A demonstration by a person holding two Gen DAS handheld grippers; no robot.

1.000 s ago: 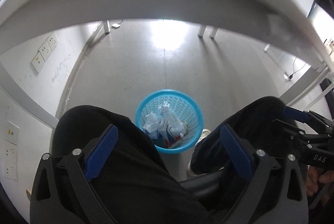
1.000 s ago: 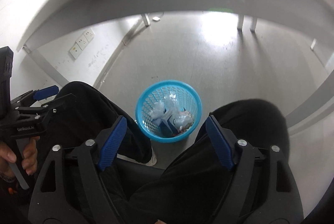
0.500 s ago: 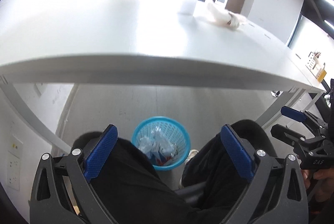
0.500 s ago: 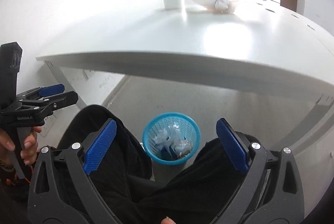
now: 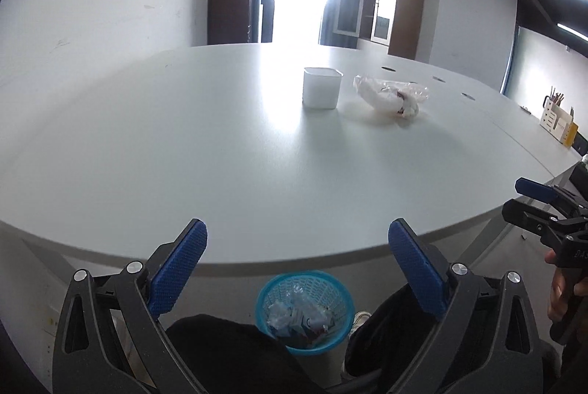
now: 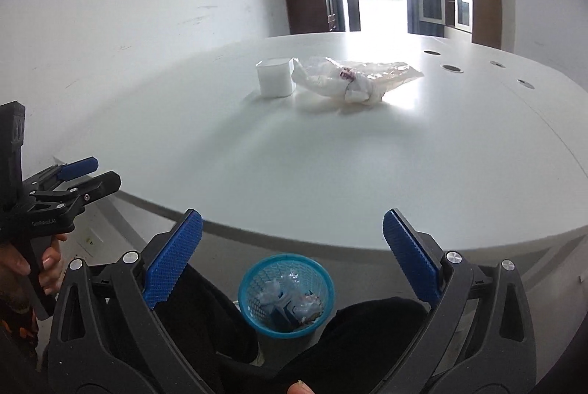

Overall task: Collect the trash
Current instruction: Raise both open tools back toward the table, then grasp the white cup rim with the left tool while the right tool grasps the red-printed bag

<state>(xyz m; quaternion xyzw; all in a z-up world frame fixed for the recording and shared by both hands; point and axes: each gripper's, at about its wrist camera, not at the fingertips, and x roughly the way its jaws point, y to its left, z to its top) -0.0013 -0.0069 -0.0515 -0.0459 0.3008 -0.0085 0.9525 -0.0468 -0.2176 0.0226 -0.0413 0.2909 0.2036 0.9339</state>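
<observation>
Left wrist view: left tongs (image 5: 297, 261) at the bottom of the frame, blue pads (image 5: 179, 268) wide apart, nothing between them. Past the pads, lower centre, a blue mesh basket (image 5: 265, 298) stands on the floor below the surface edge, between the person's dark-trousered knees (image 5: 235, 353); it holds crumpled clear and white trash (image 5: 297, 315). The white surface (image 5: 183, 155) fills the middle of the frame. On it, upper centre, a white square container (image 5: 321, 87) stands upright; just to its right lies a crumpled clear plastic bag (image 5: 390, 96), apart from the container. At the right edge the right tongs (image 5: 529, 199) show side-on, gripped by a hand (image 5: 556, 291). Right wrist view: right tongs (image 6: 292, 241) at the bottom, blue pads (image 6: 172, 261) spread fully, empty. The basket (image 6: 246, 287) sits lower centre between the knees (image 6: 367, 328), trash (image 6: 288, 300) inside. The surface (image 6: 404, 166) spans the middle; the container (image 6: 275, 77) is upper centre with the plastic bag (image 6: 352, 80) right beside it, seemingly overlapping its right side; contact cannot be told. The left tongs (image 6: 93, 173) appear at the left edge, held by a hand (image 6: 46, 265), their tips apart.
</observation>
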